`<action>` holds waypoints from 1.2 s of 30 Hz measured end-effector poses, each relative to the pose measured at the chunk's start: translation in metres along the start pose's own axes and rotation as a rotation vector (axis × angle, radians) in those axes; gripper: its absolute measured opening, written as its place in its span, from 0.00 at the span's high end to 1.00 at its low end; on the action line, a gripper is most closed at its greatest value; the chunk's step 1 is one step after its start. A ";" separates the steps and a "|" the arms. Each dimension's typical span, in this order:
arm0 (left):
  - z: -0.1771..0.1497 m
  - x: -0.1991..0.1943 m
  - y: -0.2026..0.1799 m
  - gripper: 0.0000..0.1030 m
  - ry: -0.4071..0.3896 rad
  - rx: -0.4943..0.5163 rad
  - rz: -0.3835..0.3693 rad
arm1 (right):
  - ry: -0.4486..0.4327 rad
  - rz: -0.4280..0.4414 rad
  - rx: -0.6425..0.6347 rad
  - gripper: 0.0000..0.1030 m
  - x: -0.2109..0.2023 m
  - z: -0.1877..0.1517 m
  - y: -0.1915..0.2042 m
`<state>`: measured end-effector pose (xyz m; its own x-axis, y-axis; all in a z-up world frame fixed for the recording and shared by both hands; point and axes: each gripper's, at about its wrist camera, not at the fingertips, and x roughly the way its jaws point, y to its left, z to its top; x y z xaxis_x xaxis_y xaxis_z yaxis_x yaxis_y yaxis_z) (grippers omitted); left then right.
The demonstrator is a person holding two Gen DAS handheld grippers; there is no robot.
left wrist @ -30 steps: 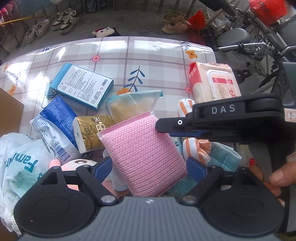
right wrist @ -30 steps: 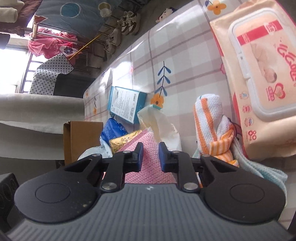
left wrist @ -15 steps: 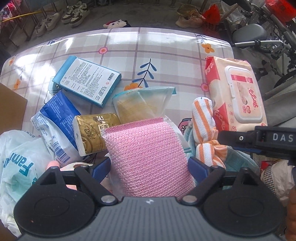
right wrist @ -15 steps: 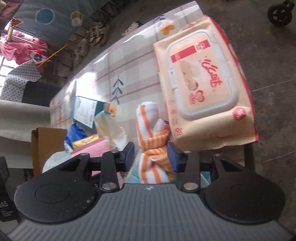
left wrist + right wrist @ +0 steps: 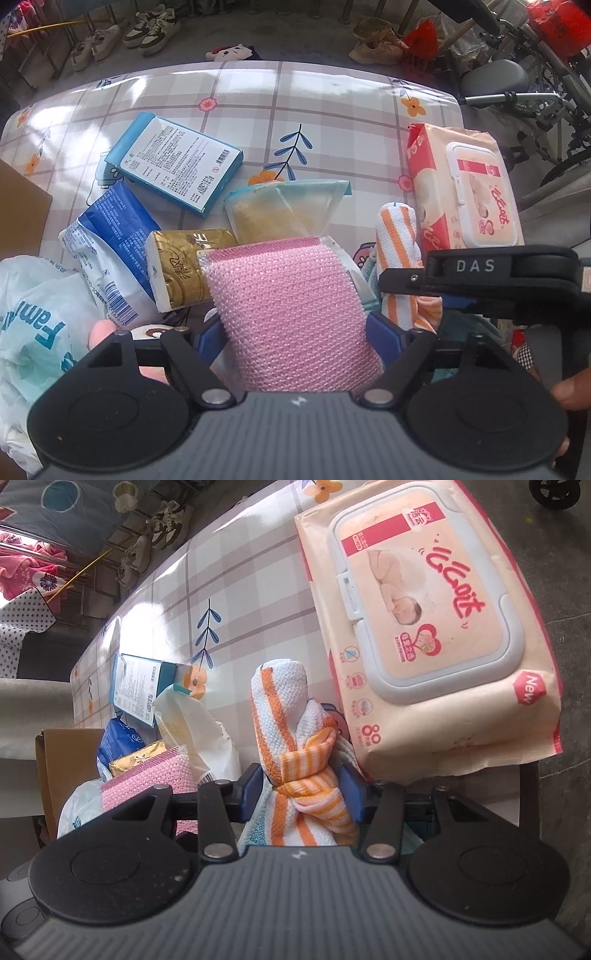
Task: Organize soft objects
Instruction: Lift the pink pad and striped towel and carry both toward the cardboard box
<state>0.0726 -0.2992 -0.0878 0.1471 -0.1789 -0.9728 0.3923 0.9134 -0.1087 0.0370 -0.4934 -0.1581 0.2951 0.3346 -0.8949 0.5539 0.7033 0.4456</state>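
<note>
A pink mesh sponge (image 5: 291,295) lies on a heap of soft goods, and it also shows at the left in the right wrist view (image 5: 147,779). My left gripper (image 5: 297,336) points down over the sponge. Its jaws are closing, and both blue pads touch the sponge's sides. An orange-and-white striped towel (image 5: 284,709), tied in a knot, lies beside the wet-wipes pack (image 5: 424,609). My right gripper (image 5: 303,794) straddles the knot with its jaws apart. In the left wrist view the towel (image 5: 397,236) sits just behind the right gripper's black body (image 5: 480,269).
On the checked tablecloth (image 5: 258,96) lie a blue carton (image 5: 173,162), a blue tissue pack (image 5: 110,236), a gold tissue pack (image 5: 177,266) and a clear bag (image 5: 273,210). A white plastic bag (image 5: 33,325) and a cardboard box (image 5: 62,760) are at the left. Shoes and a bicycle stand beyond.
My right gripper left the pink sponge, opened, swung right and came down around the striped towel. My left gripper's jaws narrowed onto the sponge.
</note>
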 end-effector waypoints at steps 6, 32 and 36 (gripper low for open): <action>0.000 -0.004 0.000 0.31 0.001 0.005 -0.001 | 0.005 0.034 0.044 0.62 -0.007 0.000 -0.011; 0.007 -0.032 -0.015 0.66 -0.058 -0.011 0.003 | -0.048 0.169 0.049 0.64 -0.038 -0.005 -0.029; 0.006 -0.046 -0.017 0.66 -0.070 0.006 -0.005 | -0.068 0.194 0.035 0.64 -0.050 -0.007 -0.026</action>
<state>0.0648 -0.3093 -0.0400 0.2082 -0.2085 -0.9556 0.3988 0.9102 -0.1117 0.0021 -0.5236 -0.1247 0.4498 0.4180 -0.7892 0.5081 0.6070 0.6111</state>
